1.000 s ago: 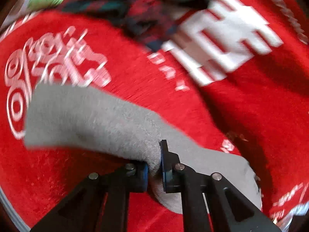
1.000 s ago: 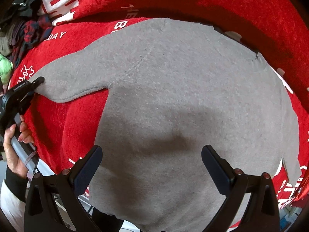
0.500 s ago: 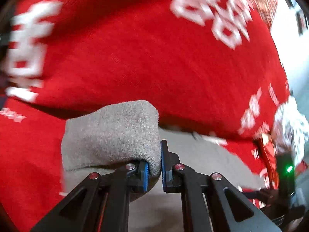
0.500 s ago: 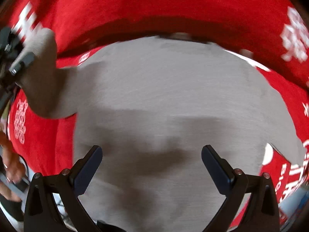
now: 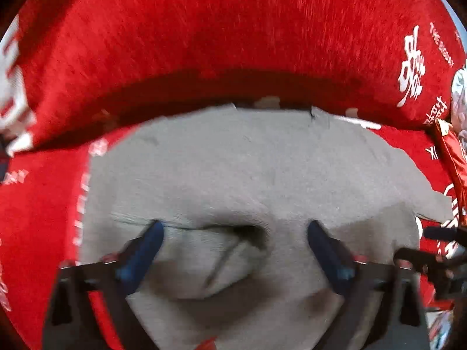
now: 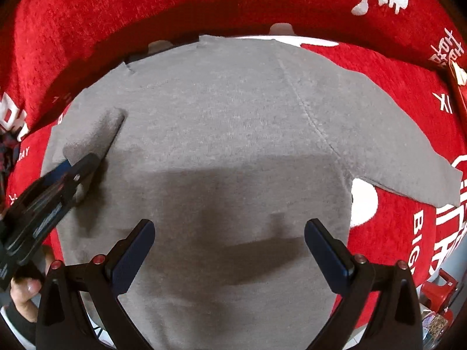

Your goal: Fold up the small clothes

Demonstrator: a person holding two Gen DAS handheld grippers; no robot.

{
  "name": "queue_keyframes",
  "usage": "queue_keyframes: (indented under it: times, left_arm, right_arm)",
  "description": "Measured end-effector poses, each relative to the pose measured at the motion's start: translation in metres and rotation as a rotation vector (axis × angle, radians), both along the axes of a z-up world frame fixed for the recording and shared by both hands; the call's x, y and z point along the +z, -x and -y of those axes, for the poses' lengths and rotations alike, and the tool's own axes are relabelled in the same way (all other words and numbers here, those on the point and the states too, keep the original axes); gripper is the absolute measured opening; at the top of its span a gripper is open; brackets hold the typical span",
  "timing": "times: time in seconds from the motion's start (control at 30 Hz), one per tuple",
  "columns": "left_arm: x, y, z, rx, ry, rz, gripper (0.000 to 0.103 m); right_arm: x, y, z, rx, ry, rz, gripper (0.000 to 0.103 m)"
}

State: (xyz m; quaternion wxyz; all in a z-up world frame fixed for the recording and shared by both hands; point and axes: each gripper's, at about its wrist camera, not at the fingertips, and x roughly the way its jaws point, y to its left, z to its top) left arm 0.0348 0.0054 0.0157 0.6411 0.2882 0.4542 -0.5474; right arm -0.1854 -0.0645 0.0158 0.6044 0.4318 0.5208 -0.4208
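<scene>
The left gripper [image 5: 233, 230] has its jaws wide apart over the folded-in sleeve [image 6: 93, 134]. The gray sweater [image 6: 233, 134] lies flat on the red blanket [image 6: 146, 3]. The right gripper [image 6: 230, 233] hangs over its middle, jaws wide, holding nothing.

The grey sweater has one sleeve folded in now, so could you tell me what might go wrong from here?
1. The folded sleeve lies loose on the grey sweater; the open left gripper is close above it and could drag it askew.
2. The other sleeve is spread out on the red blanket; pulling it may shift the body.
</scene>
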Motion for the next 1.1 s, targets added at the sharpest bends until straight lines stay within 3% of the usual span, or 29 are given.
queue_keyframes:
  times: [0.17, 0.3, 0.37, 0.43, 0.47, 0.6, 0.63, 0.67, 0.77, 0.8, 0.9, 1.0, 1.1]
  left_arm:
    - [0.033, -0.043, -0.038, 0.088, 0.001, 0.063, 0.100]
    - [0.022, -0.094, -0.077, 0.191, -0.091, 0.138, 0.100]
    - [0.007, -0.106, -0.088, 0.198, -0.145, 0.150, 0.100]
    - [-0.009, -0.117, -0.095, 0.210, -0.194, 0.153, 0.100]
    - [-0.013, -0.118, -0.096, 0.214, -0.200, 0.152, 0.100]
    - [-0.033, -0.113, -0.079, 0.223, -0.208, 0.146, 0.100]
    - [-0.039, -0.111, -0.074, 0.227, -0.215, 0.157, 0.100]
    - [-0.042, -0.111, -0.071, 0.233, -0.221, 0.158, 0.100]
    - [-0.046, -0.116, -0.066, 0.271, -0.211, 0.154, 0.100]
    - [-0.045, -0.118, -0.065, 0.277, -0.214, 0.156, 0.100]
    - [-0.048, -0.122, -0.061, 0.275, -0.220, 0.169, 0.100]
    - [-0.049, -0.118, -0.055, 0.238, -0.223, 0.196, 0.100]
    - [-0.049, -0.113, -0.056, 0.203, -0.243, 0.232, 0.100]
  right_arm:
    - [0.020, -0.042, 0.003, 0.116, 0.080, 0.054, 0.102]
    - [0.033, -0.117, -0.008, 0.361, 0.176, 0.084, 0.102]
    - [0.026, -0.158, -0.020, 0.520, 0.233, 0.036, 0.102]
    - [0.010, -0.200, -0.035, 0.679, 0.312, -0.076, 0.098]
    - [-0.004, -0.220, -0.047, 0.777, 0.370, -0.159, 0.088]
    - [-0.042, -0.250, -0.053, 0.910, 0.460, -0.356, 0.066]
    - [-0.047, -0.251, -0.048, 0.914, 0.441, -0.360, 0.019]
    - [-0.047, -0.251, -0.041, 0.889, 0.413, -0.335, 0.009]
    - [-0.009, -0.221, -0.007, 0.645, 0.418, -0.137, 0.010]
    - [0.010, -0.196, 0.011, 0.508, 0.397, -0.006, 0.010]
    - [0.029, -0.133, 0.041, 0.238, 0.364, 0.155, 0.010]
    - [0.015, -0.068, 0.063, -0.005, 0.277, 0.239, 0.010]
    - [-0.016, -0.022, 0.067, -0.171, 0.118, 0.316, 0.025]
